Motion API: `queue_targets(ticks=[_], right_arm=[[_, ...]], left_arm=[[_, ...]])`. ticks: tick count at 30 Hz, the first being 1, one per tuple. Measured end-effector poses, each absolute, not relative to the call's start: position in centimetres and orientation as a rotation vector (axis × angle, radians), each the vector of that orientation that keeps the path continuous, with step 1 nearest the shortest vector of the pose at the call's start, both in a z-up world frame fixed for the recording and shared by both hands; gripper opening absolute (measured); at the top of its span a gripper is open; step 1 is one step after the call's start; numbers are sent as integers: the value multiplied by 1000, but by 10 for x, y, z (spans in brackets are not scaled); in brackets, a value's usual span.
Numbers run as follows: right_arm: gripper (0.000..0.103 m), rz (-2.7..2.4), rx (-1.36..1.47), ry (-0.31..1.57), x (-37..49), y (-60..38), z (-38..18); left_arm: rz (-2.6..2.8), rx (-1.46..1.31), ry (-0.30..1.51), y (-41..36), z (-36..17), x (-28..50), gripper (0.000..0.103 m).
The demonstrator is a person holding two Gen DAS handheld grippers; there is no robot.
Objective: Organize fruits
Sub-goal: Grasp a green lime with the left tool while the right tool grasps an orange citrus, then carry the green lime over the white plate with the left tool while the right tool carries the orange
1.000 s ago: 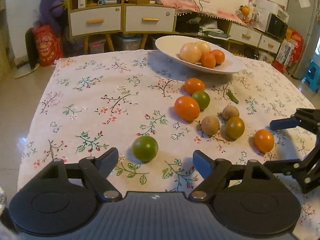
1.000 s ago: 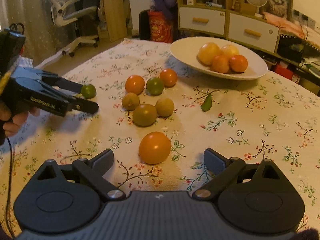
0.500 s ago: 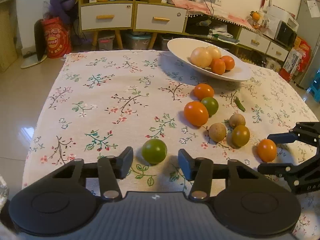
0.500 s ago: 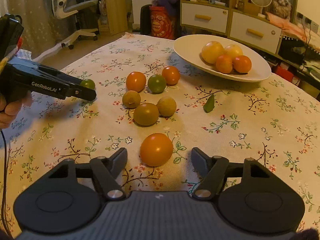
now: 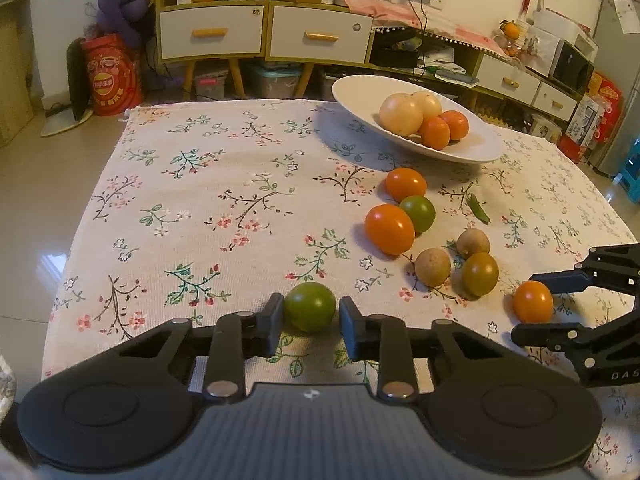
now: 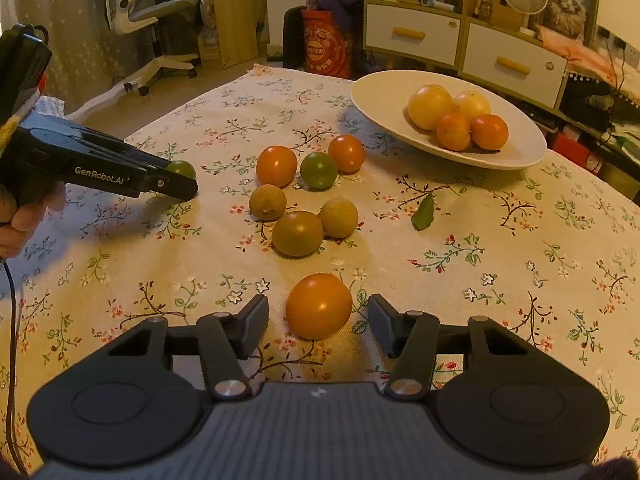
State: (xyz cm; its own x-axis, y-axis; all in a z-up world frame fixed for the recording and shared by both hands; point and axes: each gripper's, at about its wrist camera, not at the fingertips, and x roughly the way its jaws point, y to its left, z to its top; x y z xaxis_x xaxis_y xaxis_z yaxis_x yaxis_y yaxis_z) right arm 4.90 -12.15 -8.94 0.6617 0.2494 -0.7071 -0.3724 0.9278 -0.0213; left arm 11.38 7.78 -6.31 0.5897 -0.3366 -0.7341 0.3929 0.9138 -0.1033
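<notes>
Moved: both sets of jaws have narrowed since the earlier frames; neither hand has travelled.
Left gripper [image 5: 311, 322]: my jaws are closing on the green fruit [image 5: 310, 306], pads at its flanks, contact looks made or a hair short.
Right gripper [image 6: 318, 322]: jaws closing, the orange fruit [image 6: 319, 306] between them with a gap either side, not yet pinched.
Why so: I judge two loose fruits get taken at once for the white dish [image 5: 472, 152].
Places: green fruit far from the dish, nearest me; orange fruit beyond the loose cluster from the dish.
Surfaces: fruits round, glossy, firm-looking; floral tablecloth [image 5: 208, 184] woven, matte; dish smooth, shallow.
</notes>
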Motion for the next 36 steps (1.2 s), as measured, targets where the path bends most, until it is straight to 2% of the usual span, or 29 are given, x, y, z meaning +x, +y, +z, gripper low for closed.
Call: queue_targets(ticks=[10,36], right_arm=[[32,351,-176,771,51,-121,-86],[31,311,-98,755,61,-130,-65]], left_arm=[[-431,85,845,74,-63,115,9],[-413,85,866,55,-44,115,9]])
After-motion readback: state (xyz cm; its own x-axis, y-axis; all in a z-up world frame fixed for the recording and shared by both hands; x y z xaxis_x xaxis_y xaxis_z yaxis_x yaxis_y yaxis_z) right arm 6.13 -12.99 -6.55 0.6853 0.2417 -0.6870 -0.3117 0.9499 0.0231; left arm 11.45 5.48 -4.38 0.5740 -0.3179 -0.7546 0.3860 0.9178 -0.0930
